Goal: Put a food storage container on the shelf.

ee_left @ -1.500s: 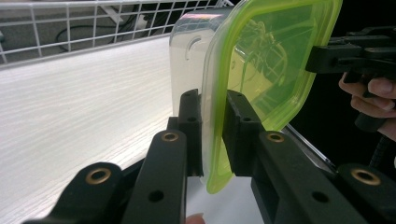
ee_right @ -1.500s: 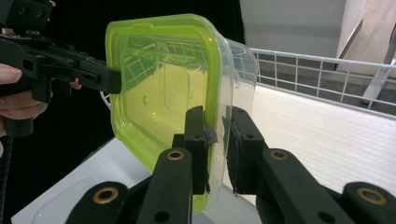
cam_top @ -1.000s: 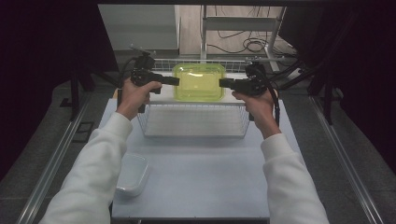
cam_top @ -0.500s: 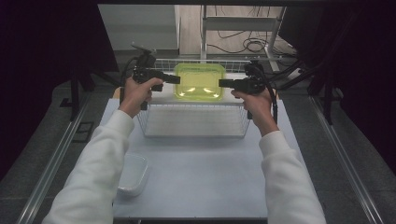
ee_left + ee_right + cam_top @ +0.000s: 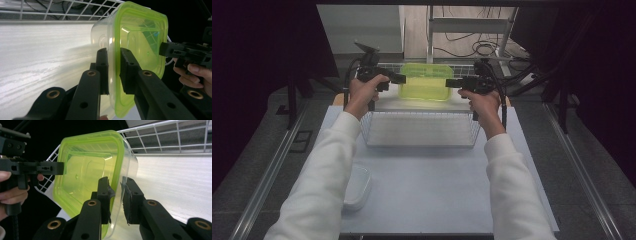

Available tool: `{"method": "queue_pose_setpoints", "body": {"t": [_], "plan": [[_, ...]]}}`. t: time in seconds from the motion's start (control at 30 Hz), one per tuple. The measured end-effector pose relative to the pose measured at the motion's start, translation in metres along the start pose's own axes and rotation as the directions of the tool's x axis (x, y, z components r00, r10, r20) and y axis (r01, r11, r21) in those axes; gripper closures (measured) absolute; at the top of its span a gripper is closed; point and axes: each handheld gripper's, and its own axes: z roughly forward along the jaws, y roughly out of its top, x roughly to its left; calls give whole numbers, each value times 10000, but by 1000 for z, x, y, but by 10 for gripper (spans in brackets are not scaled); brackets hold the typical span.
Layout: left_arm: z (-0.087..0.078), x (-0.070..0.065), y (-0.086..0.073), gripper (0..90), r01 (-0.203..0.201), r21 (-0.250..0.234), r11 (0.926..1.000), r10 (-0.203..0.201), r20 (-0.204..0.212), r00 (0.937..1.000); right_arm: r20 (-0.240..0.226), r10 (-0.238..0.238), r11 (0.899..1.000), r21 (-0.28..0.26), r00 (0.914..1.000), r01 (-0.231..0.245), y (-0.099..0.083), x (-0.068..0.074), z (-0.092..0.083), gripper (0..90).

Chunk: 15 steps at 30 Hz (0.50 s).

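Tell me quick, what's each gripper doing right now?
Left gripper: closed on the rim of the green-lidded container.
Right gripper: closed on the container's opposite rim.

Bare table (image 5: 427, 175) near the person lies open; the wire basket (image 5: 419, 130) blocks the middle.

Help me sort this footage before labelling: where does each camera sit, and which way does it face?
High view: above the person's side, facing forward and down on the table; both sleeved forearms show, holding the left hand-held gripper and right hand-held gripper.
Left gripper view: rides that gripper, looking along its black jaws, which clamp the green-lidded container; the other hand shows.
Right gripper view: likewise, its jaws straddling the container's opposite rim.
All three share the container and the wire basket.
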Motion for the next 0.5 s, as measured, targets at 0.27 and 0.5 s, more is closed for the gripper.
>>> {"method": "queue_pose_setpoints", "body": {"t": [0.27,0.5], "plan": [[4,5,2,787,407,-131,9991,-407,-1,9992,182,896,9959,-156,9958,-893,3,-3,7,744],[11,13,4,759,901,-192,9957,-900,56,9959,397,1680,9851,-445,9850,-1662,4,-8,15,733]]}}
